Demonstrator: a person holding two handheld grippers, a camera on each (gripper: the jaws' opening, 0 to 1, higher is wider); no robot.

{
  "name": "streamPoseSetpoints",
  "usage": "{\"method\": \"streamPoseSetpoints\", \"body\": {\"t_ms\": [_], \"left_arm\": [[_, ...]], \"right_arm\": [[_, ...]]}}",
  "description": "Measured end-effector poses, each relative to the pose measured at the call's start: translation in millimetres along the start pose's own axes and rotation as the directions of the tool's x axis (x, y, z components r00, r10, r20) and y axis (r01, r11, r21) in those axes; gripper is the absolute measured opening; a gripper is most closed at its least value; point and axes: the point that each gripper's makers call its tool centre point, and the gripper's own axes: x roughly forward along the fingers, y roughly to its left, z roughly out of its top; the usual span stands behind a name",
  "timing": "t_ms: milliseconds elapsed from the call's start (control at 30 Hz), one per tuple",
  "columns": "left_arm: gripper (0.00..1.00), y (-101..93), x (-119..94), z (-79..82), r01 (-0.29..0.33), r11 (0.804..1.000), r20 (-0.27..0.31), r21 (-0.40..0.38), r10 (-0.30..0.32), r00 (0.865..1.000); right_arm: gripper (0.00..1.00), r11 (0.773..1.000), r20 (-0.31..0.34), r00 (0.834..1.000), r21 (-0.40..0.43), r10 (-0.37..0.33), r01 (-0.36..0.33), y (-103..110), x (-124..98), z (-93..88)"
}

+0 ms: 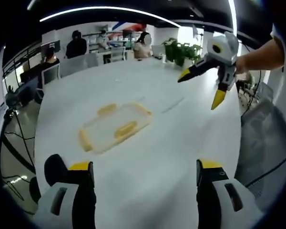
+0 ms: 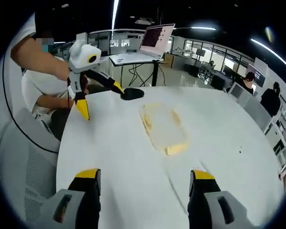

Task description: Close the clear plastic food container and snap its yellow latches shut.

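A clear plastic food container with yellow latches lies flat on the white table, ahead and slightly left of my left gripper, whose yellow-tipped jaws stand wide open and empty. In the right gripper view the same container sits mid-table beyond my right gripper, also open with nothing in it. Each gripper hovers above the table in the other's view, jaws spread: the right gripper to the container's right, the left gripper at the upper left. I cannot tell whether the lid is pressed down.
A black object lies on the table beyond the container, near the left gripper. A laptop stands on a desk behind. Potted plants and seated people are at the far end. Grey mesh chairs flank the table edge.
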Motion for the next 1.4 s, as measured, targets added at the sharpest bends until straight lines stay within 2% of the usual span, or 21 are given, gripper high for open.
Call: {"method": "streamPoseSetpoints", "body": {"t_ms": [167,733,833,1067,1233,1400], "left_arm": [[0.86,3.4,4,1.7,0.016,1.0,-0.011,0.027,-0.016,1.0],[0.83,29.2,9,-1.7,0.035,0.998,-0.048,0.061,-0.032,0.998],[0.83,30.3,13,-2.3,0.057,0.991,-0.075,0.118,-0.049,0.996],[0.83,41.1,20,4.1,0.068,0.988,-0.081,0.141,-0.057,0.995],[0.82,46.9,25,0.5,0.091,0.977,-0.118,0.191,-0.07,0.991],[0.82,54.4,27,0.6,0.099,0.975,-0.128,0.2,-0.075,0.989]], "right_arm": [[0.74,0.999,-0.025,1.0,-0.045,0.009,-0.01,-6,9,5.0],[0.74,0.993,-0.076,0.996,-0.1,0.05,-0.058,-15,29,11.4],[0.74,0.991,-0.082,0.995,-0.112,0.058,-0.067,-16,33,13.1],[0.74,0.99,-0.089,0.994,-0.12,0.066,-0.077,-22,41,18.4],[0.75,0.99,-0.085,0.994,-0.114,0.075,-0.085,-27,46,22.3],[0.75,0.987,-0.097,0.992,-0.13,0.081,-0.093,-33,52,24.1]]}}
